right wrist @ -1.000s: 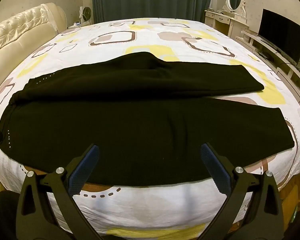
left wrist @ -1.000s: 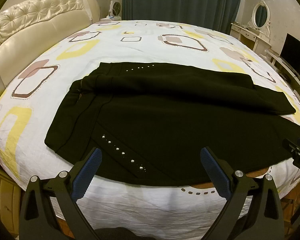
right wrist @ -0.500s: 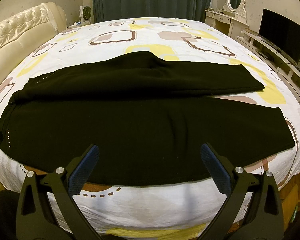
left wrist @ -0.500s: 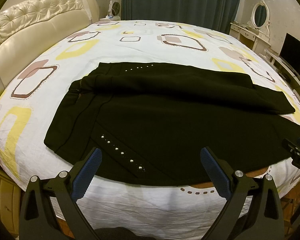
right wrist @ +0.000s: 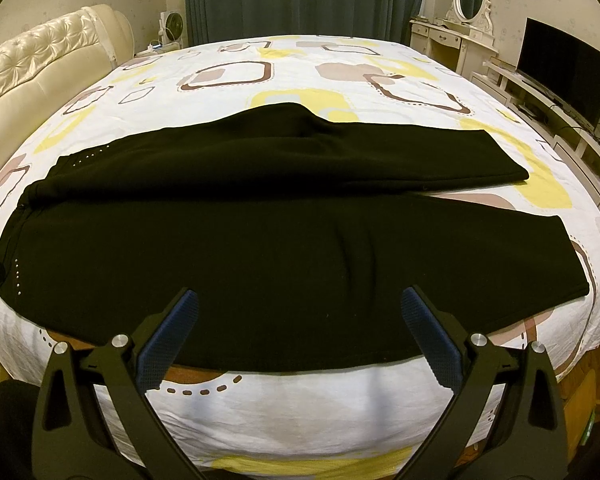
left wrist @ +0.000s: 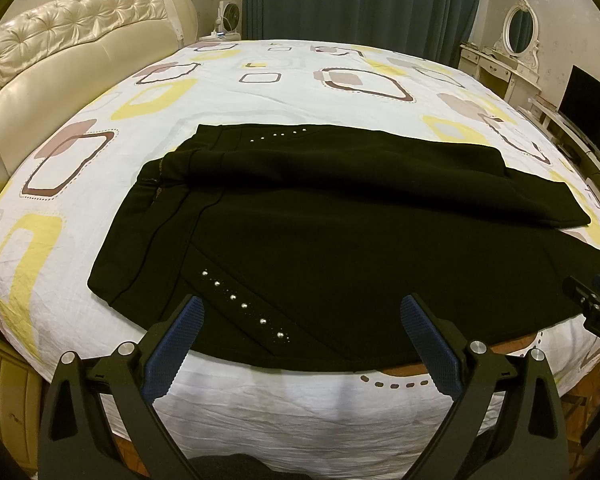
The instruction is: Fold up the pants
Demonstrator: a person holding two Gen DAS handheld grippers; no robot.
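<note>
My left tool (left wrist: 300, 320) and right tool (right wrist: 300, 314) are both spread wide, gripping nothing, near the bed's (left wrist: 300, 400) front edge. The black pants (right wrist: 260, 248) lie flat across the bed, waistband left, legs right.

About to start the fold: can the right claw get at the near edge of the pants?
Probably yes. The right claw is open just short of the pants, with only bare bedsheet between it and their near edge.
</note>
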